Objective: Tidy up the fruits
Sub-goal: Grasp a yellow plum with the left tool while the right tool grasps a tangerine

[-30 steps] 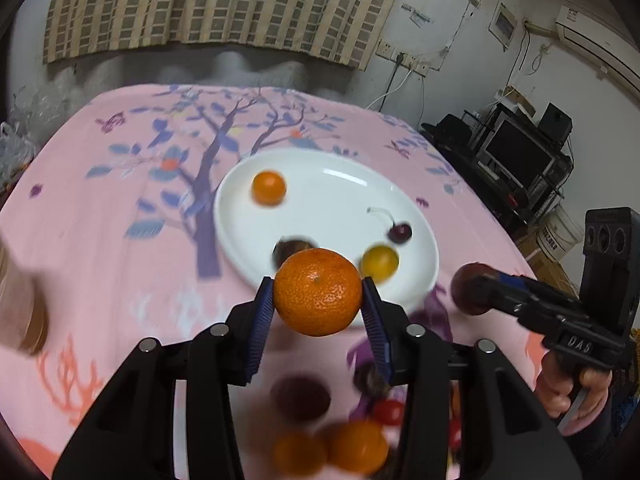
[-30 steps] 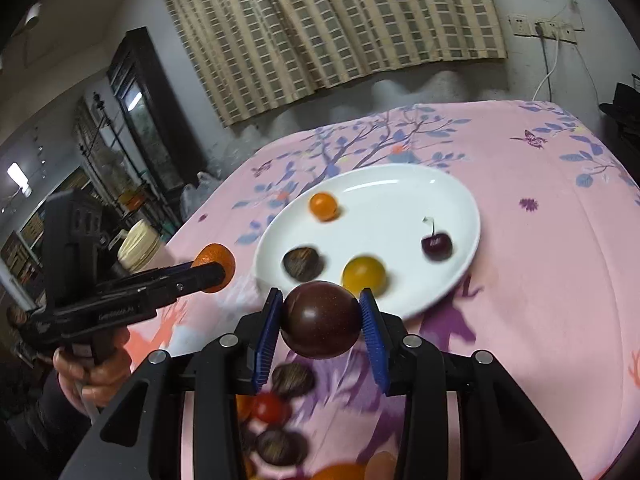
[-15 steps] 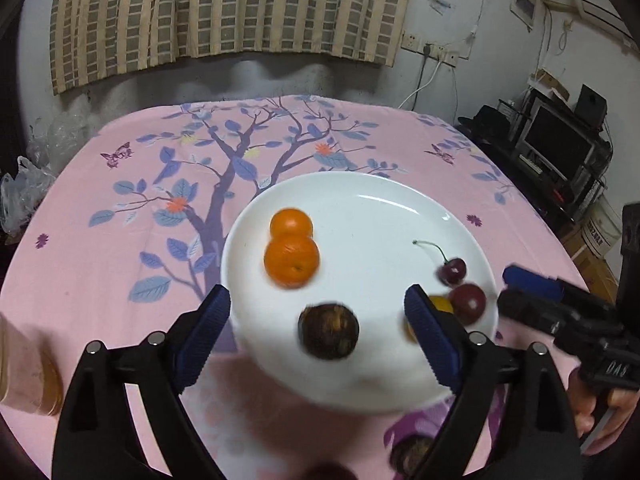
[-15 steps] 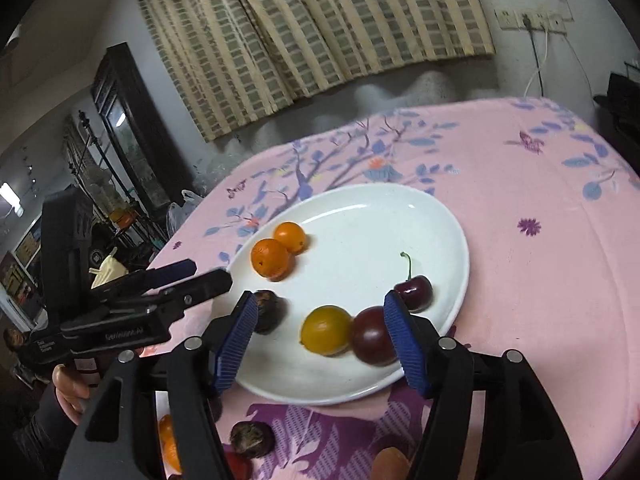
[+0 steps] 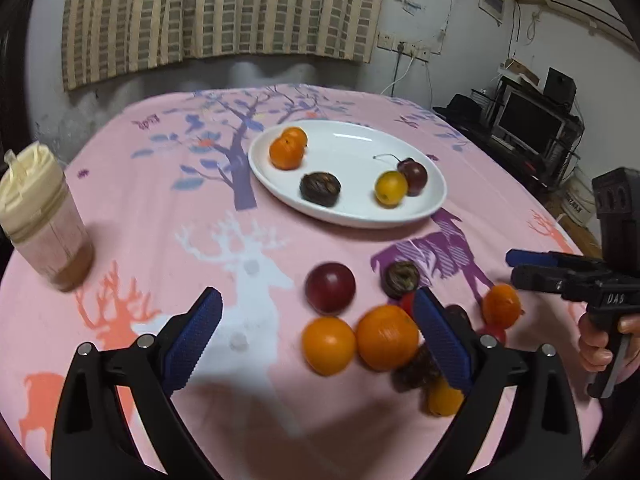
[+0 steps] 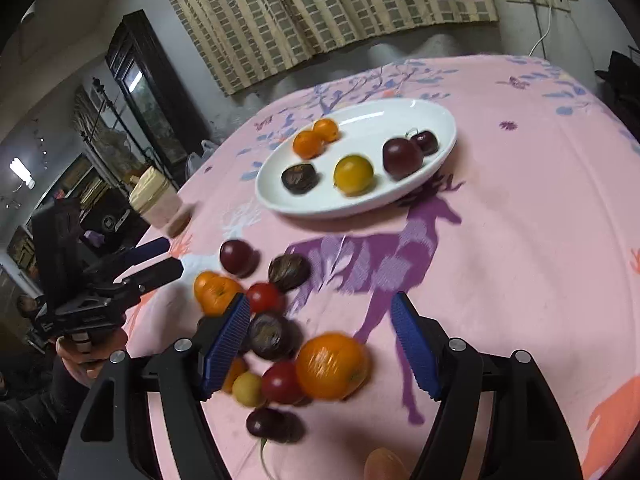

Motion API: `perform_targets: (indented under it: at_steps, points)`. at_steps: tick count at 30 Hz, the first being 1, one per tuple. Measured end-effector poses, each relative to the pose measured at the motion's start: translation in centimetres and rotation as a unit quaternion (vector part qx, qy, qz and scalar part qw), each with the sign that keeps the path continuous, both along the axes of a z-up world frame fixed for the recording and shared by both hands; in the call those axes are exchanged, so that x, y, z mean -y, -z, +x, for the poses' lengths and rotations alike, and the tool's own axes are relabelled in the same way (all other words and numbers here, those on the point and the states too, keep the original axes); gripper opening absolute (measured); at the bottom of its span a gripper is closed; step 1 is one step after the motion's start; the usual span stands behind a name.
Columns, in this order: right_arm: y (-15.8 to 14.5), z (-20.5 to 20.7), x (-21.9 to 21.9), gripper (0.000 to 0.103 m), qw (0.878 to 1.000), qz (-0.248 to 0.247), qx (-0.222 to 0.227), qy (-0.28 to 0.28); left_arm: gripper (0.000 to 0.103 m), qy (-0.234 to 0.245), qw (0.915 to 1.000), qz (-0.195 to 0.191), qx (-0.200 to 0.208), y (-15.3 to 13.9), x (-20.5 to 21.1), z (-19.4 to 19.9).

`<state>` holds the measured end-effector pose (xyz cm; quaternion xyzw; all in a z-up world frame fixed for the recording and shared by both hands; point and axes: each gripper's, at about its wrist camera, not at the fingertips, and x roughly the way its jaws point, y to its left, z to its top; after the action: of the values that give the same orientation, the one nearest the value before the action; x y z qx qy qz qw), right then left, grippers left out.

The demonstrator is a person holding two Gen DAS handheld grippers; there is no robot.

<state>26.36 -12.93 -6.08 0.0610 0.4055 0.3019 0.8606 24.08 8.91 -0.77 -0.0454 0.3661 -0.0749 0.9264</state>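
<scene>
Grippers: left gripper (image 5: pixel 318 340) and right gripper (image 6: pixel 320 344) both gape empty, jaws just opened further, poised low over the loose fruit for a fresh pick.
Pile: oranges (image 5: pixel 386 338), a plum (image 5: pixel 330 288), cherry tomatoes (image 6: pixel 264 297) and dark fruits crowd together, touching, so a neighbour may get nudged.
Plate (image 5: pixel 432 208): beyond the pile, holding six sorted fruits in like pairs.
Cup (image 5: pixel 42 216): off left, well clear.

Looks like somebody's living room: pink deer-print cloth on the tabletop (image 5: pixel 168 240), striped curtain (image 5: pixel 224 12) far back, TV (image 5: pixel 528 120) at right, dark cabinet (image 6: pixel 148 92) left.
</scene>
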Motion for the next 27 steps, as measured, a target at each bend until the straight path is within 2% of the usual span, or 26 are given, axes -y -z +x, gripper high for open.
perform_targets:
  at_steps: [3,9,11,13,15,18,19,22,25,27]
  points:
    - [0.7,-0.5,-0.1,0.073,1.000,-0.015,-0.013,0.002,0.094,-0.003,0.9999,0.010,0.009,-0.1,0.2,-0.7]
    - [2.0,-0.6,0.3,0.053,0.999,-0.023,-0.043,0.001,0.094,-0.009,1.0000,0.001,0.003,0.0,-0.2,-1.2]
    - [2.3,-0.7,0.1,0.052,0.998,-0.027,-0.051,-0.001,0.094,-0.010,0.9999,0.003,0.007,-0.1,-0.2,-1.4]
    - [2.7,-0.5,-0.2,0.044,0.998,-0.037,-0.059,-0.004,0.094,-0.006,0.9999,0.001,0.008,-0.2,-0.2,-1.5]
    - [2.8,-0.5,-0.2,0.042,0.998,-0.034,-0.061,-0.010,0.094,0.004,1.0000,-0.002,0.007,-0.3,0.0,-1.7]
    - [2.5,-0.7,0.1,0.041,0.998,-0.030,-0.054,-0.004,0.094,0.052,0.9986,-0.008,-0.002,-0.2,1.1,-2.2]
    - [2.3,-0.7,0.4,0.041,0.998,-0.023,-0.052,-0.001,0.094,0.081,0.9967,-0.007,-0.004,-0.1,1.8,-2.6]
    - [2.0,-0.5,1.0,0.041,0.999,-0.012,-0.050,0.009,0.094,0.167,0.9859,0.016,-0.001,0.1,4.5,-4.2]
    - [1.9,-0.5,1.2,0.041,0.999,-0.010,-0.052,0.013,0.083,0.218,0.9722,0.077,0.038,0.2,7.0,-6.3]
    - [1.9,-0.5,1.1,0.041,0.998,-0.013,-0.051,0.015,0.074,0.240,0.9674,0.075,0.032,0.4,7.4,-6.7]
